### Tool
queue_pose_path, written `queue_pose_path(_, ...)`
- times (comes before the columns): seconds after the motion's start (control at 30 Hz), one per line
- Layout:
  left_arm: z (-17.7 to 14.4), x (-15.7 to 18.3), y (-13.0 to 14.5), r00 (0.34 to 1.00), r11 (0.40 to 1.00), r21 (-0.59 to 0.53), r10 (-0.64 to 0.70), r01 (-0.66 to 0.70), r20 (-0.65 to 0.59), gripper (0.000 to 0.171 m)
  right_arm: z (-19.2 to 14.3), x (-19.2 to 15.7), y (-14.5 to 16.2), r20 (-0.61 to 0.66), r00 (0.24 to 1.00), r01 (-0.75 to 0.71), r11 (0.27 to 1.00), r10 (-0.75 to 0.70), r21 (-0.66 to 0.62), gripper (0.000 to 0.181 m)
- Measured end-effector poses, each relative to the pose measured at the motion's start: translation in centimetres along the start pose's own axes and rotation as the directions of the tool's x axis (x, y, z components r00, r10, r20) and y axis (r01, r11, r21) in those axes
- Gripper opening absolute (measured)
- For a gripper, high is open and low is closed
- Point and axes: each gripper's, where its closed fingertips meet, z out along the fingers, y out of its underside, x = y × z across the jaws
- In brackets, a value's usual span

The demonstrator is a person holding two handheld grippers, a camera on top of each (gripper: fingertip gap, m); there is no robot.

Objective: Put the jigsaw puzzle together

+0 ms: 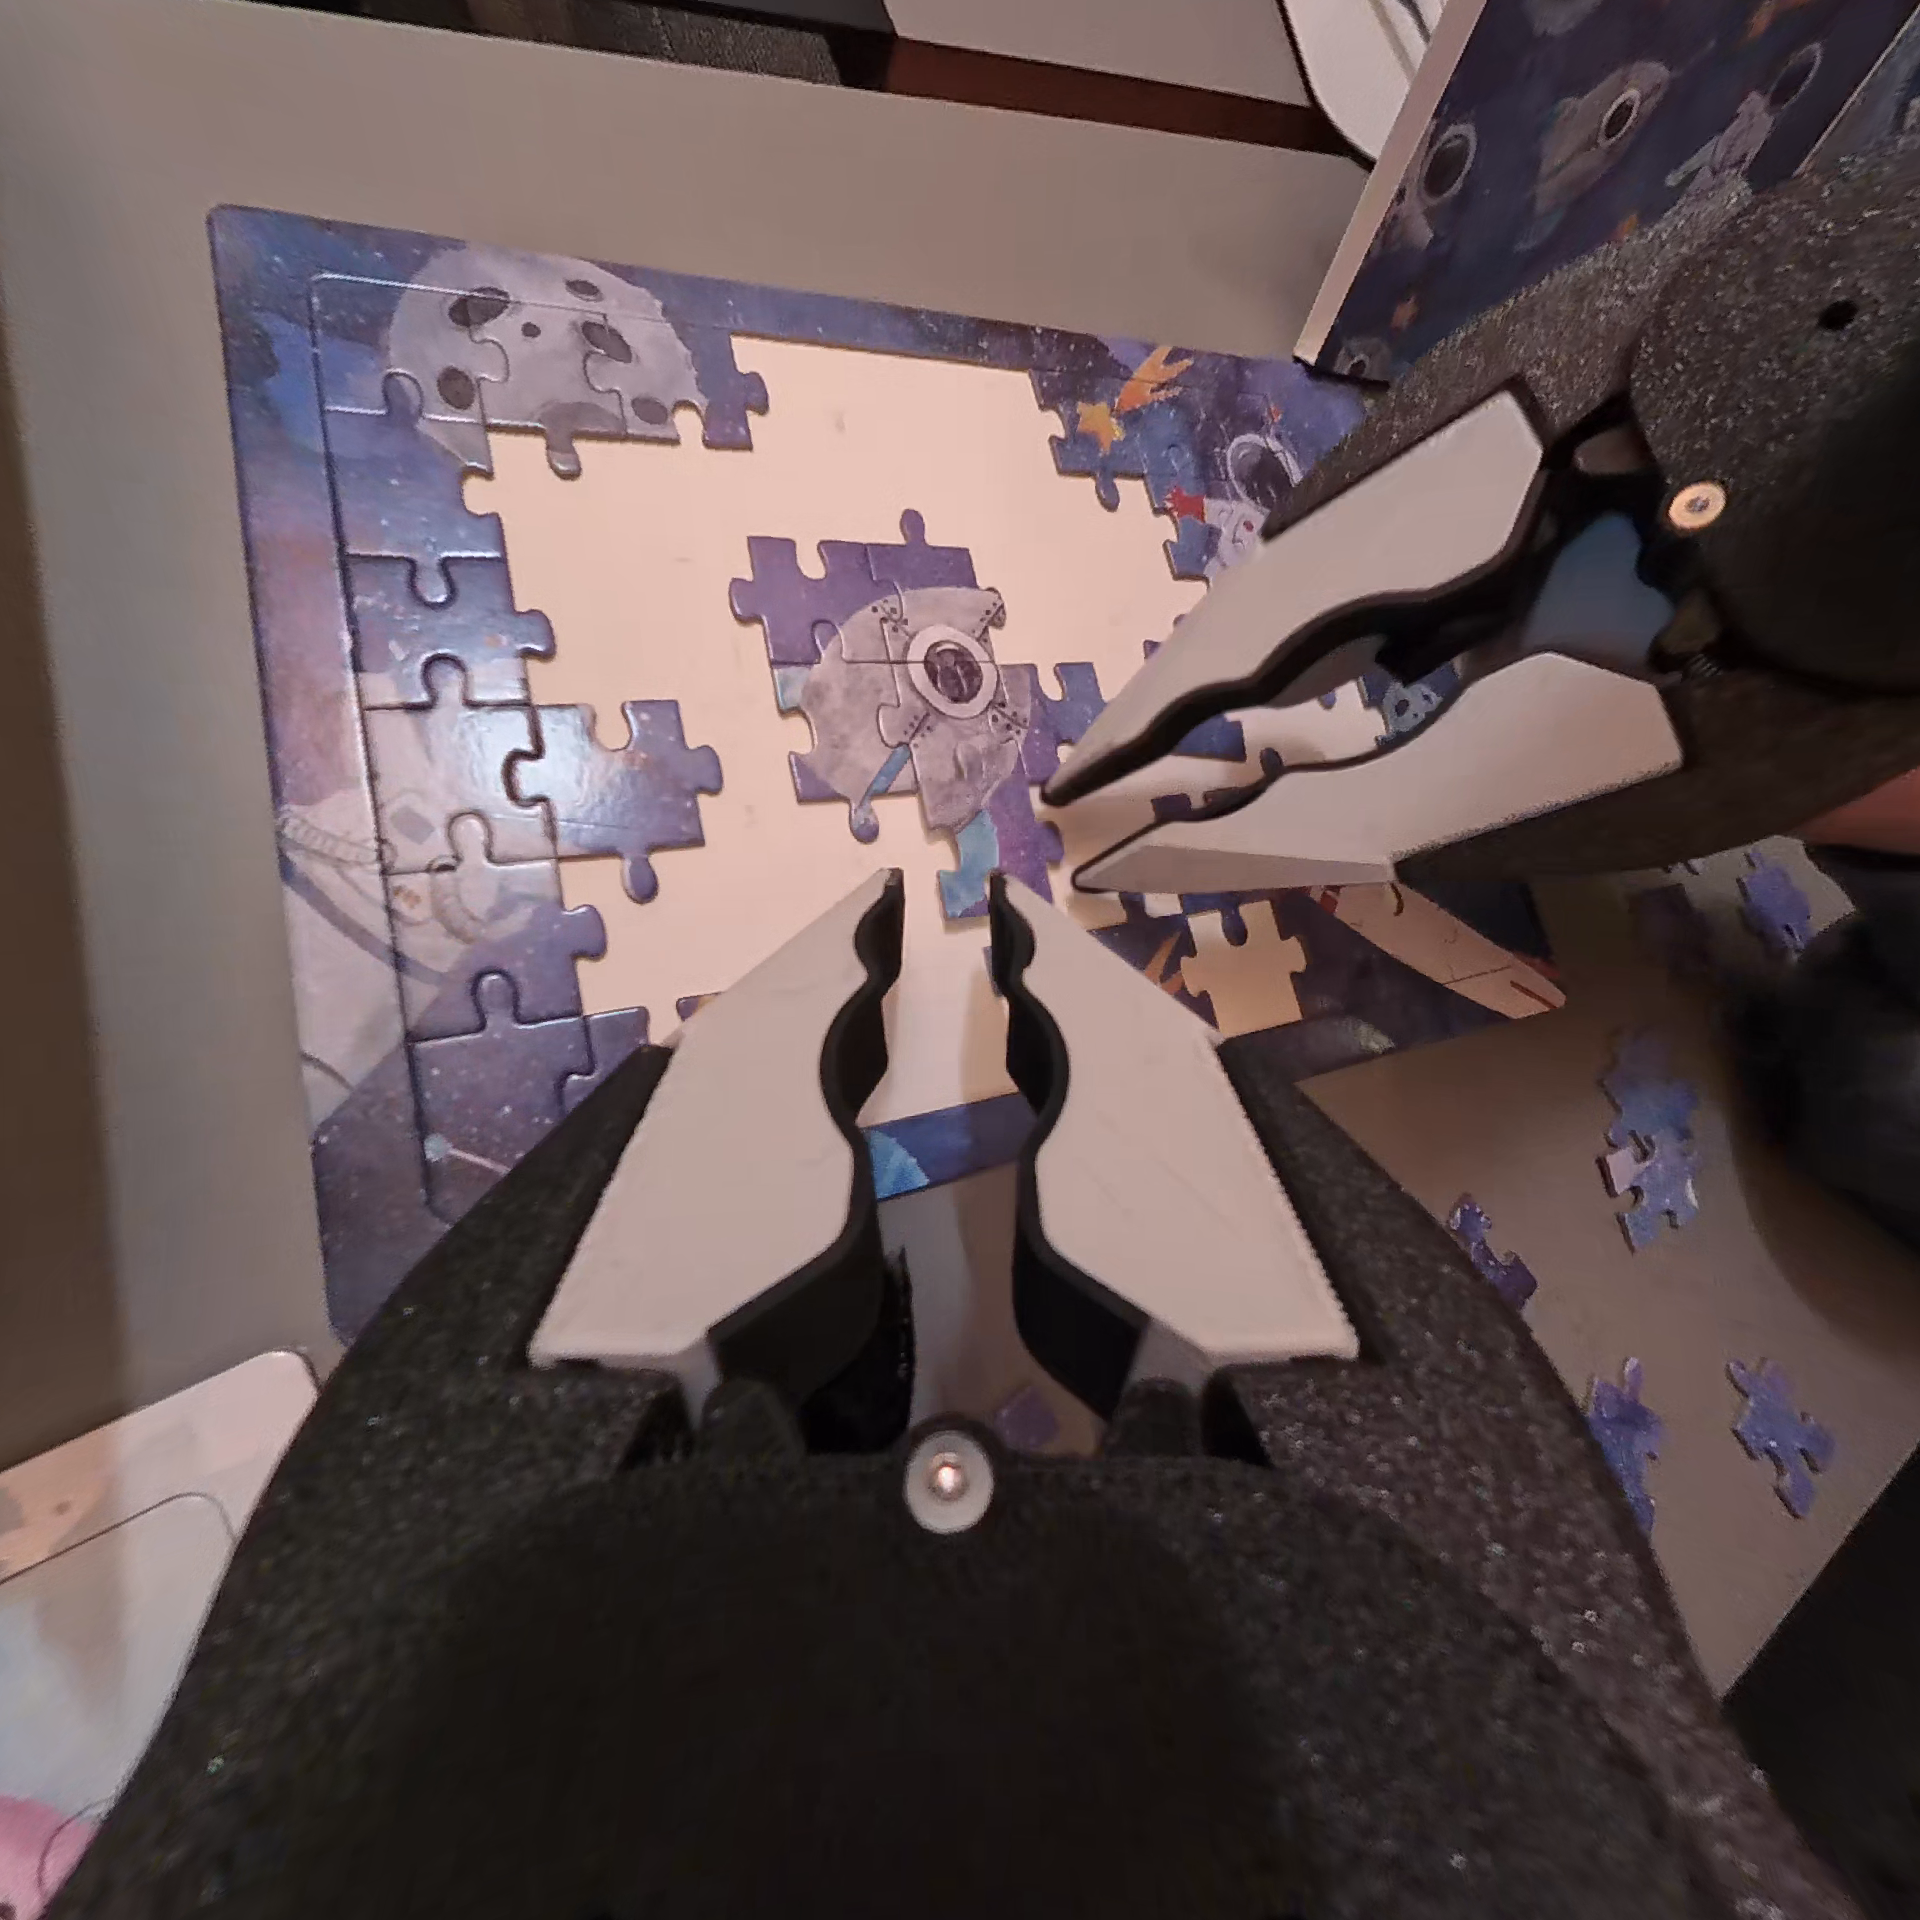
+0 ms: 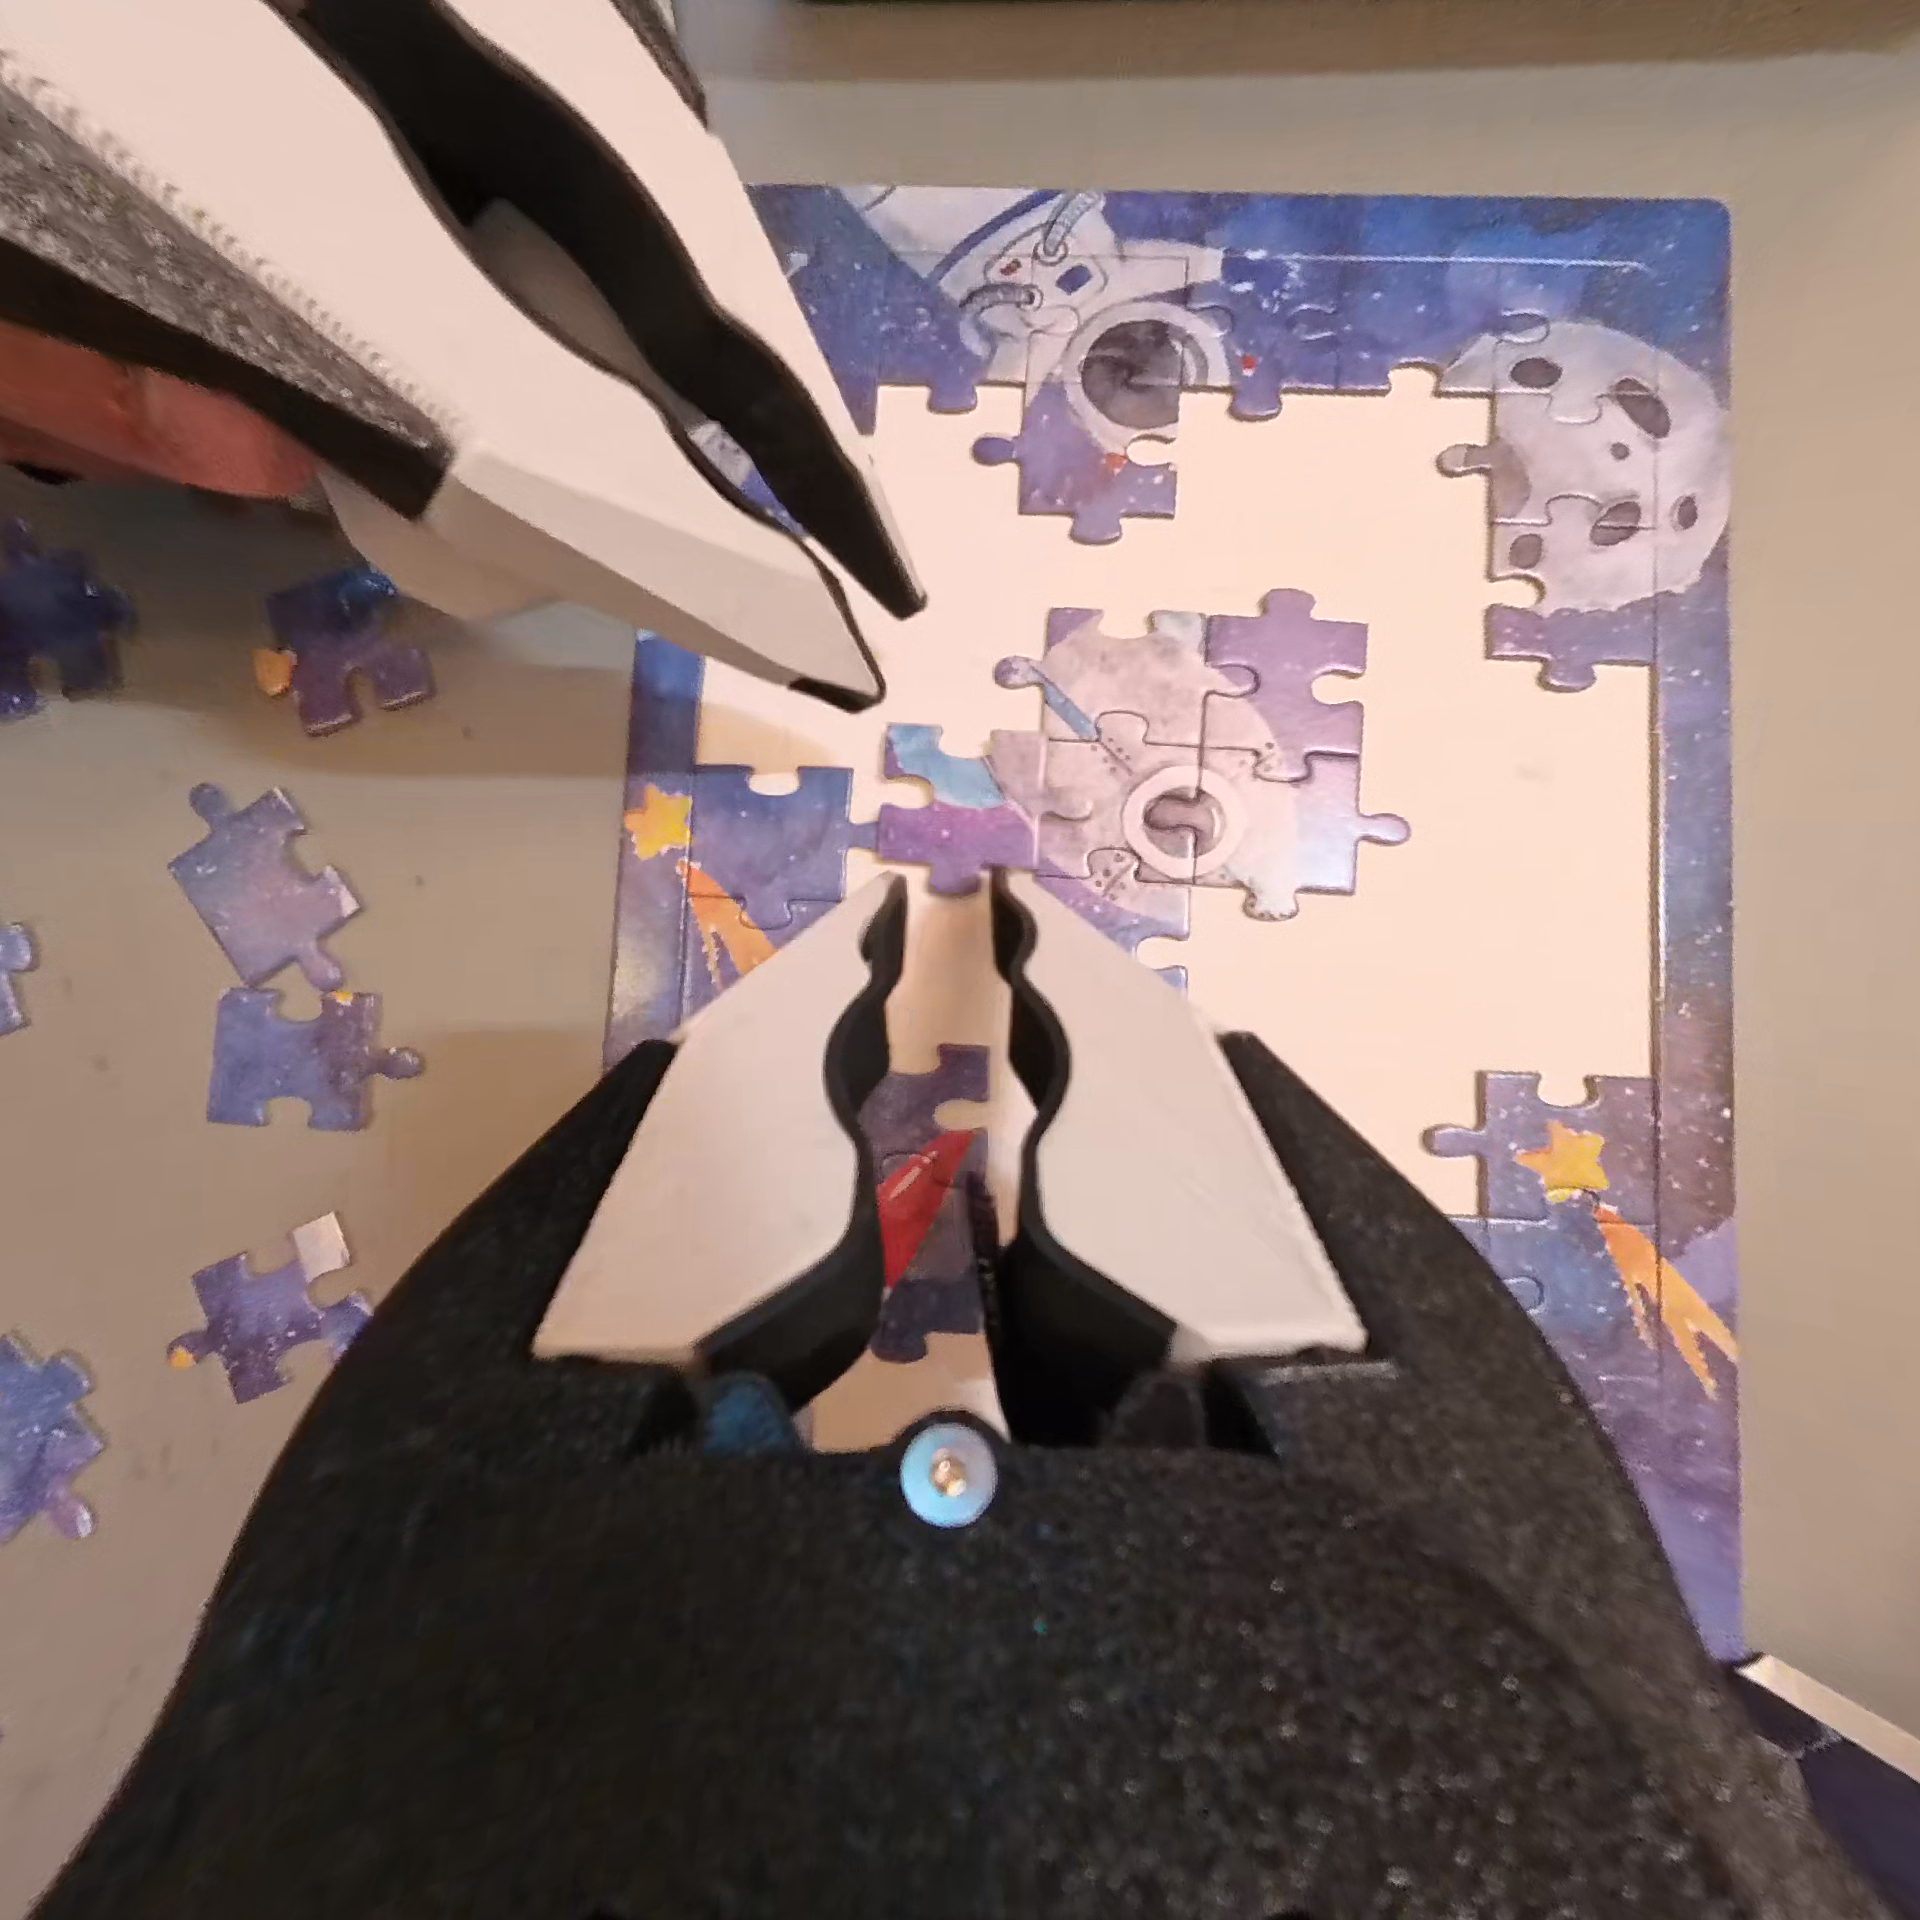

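Note:
The puzzle tray [image 1: 270,520] has a blue border and a cream floor, and pieces fill parts of its edges; it also shows in the right wrist view [image 2: 1694,831]. A cluster of joined spaceship pieces [image 1: 914,696] [image 2: 1195,790] lies in the middle. A purple and light-blue piece [image 1: 977,862] [image 2: 945,821] sits at the cluster's near corner. My left gripper [image 1: 945,883] [image 2: 891,652] is slightly open and empty, with its tips at that piece. My right gripper [image 2: 945,881] [image 1: 1065,840] is slightly open and empty, its tips either side of the piece's knob.
Several loose blue pieces [image 2: 260,883] lie on the grey table beside the tray, and show in the left wrist view [image 1: 1652,1164]. The puzzle box [image 1: 1558,156] stands at the tray's far corner. A white object [image 1: 125,1507] lies near the tray's other side.

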Motion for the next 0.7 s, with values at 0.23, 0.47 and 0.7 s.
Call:
queue_pose_path(0.23,0.7,0.1,1.2,0.997,0.996,-0.071,0.064,-0.061,0.037,0.016,-1.2,0.9,-0.2,-0.011,1.000,-0.020,0.999,0.020,0.032,0.015)
queue_pose_path(0.47,0.8,0.9,1.8,0.989,0.984,-0.111,0.141,-0.137,0.031,0.011,-0.5,3.0,-1.9,-0.134,0.987,-0.075,0.989,0.093,0.130,0.000)
queue_pose_path(0.7,1.4,1.3,2.4,0.983,0.974,-0.145,0.182,-0.175,0.038,0.006,1.1,1.7,-1.6,-0.102,0.992,-0.059,0.995,0.068,0.086,0.000)
